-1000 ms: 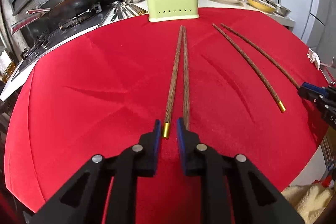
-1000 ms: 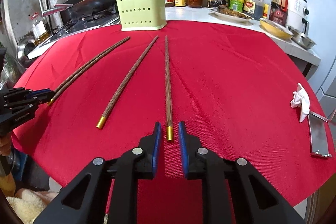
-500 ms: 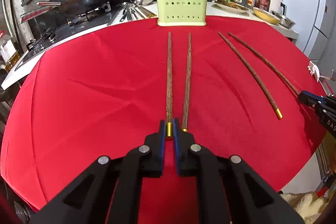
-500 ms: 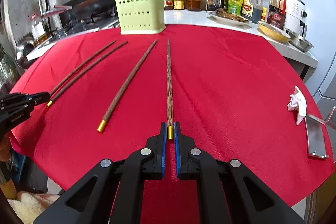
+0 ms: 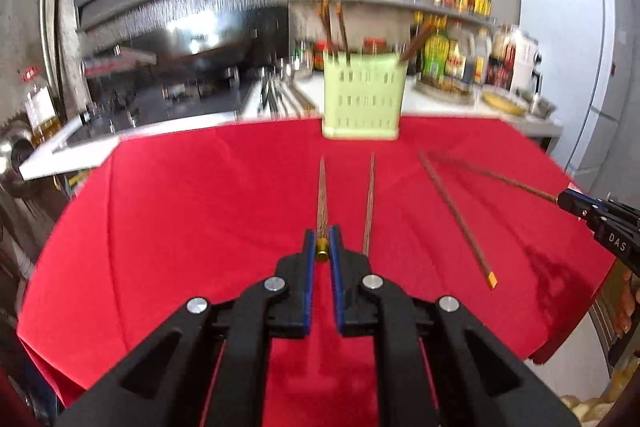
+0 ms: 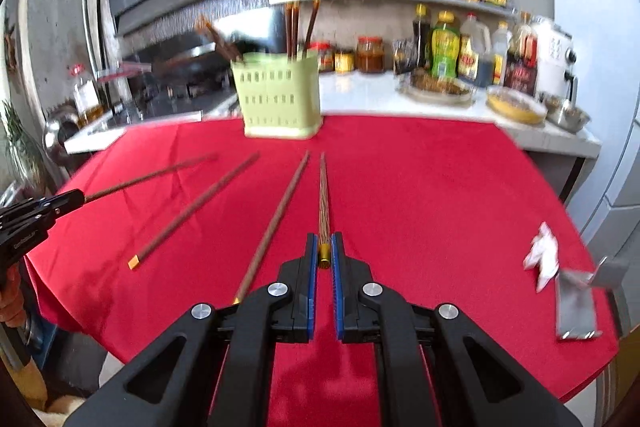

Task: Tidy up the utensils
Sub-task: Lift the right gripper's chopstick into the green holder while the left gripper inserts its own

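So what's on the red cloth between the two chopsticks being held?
Two loose chopsticks. In the right wrist view, one lies beside the right hand-held gripper's chopstick, and another lies nearer the left hand-held gripper's chopstick.

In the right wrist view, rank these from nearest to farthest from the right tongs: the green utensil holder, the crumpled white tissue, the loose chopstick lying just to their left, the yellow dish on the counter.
1. Loose chopstick, on the red cloth just left of the right tongs.
2. Crumpled white tissue, on the cloth's right edge.
3. Green utensil holder, ahead at the cloth's far edge.
4. Yellow dish, on the counter, far right.
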The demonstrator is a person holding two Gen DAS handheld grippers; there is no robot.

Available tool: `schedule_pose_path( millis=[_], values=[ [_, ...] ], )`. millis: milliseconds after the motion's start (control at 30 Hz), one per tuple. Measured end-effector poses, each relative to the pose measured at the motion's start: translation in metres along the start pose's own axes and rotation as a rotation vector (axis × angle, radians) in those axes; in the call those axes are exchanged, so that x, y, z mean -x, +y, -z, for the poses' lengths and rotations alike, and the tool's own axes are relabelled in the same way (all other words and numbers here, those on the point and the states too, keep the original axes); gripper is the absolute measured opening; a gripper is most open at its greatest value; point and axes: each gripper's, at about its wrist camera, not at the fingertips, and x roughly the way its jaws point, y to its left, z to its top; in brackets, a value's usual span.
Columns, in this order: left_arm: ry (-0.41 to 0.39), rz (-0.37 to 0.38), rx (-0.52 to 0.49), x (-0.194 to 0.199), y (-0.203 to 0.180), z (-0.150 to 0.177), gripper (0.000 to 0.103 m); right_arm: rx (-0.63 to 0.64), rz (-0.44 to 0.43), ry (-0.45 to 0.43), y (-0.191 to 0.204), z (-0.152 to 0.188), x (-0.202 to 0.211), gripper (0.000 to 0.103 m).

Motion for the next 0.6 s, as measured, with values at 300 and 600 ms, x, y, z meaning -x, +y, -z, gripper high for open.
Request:
schedule_pose_path(
  millis=[300,600],
  values=[
    [-0.194,0.000,-0.044,0.046,-0.002,-0.053,0.007,0.030,-0.025,-0.179,0.005,-0.067,0.047,0.007],
    [-0.256,0.012,-0.068,0.062,-0.001,-0.073,0.007,0.079,-0.028,-0.228,0.015,-0.104,0.060,0.007]
  ],
)
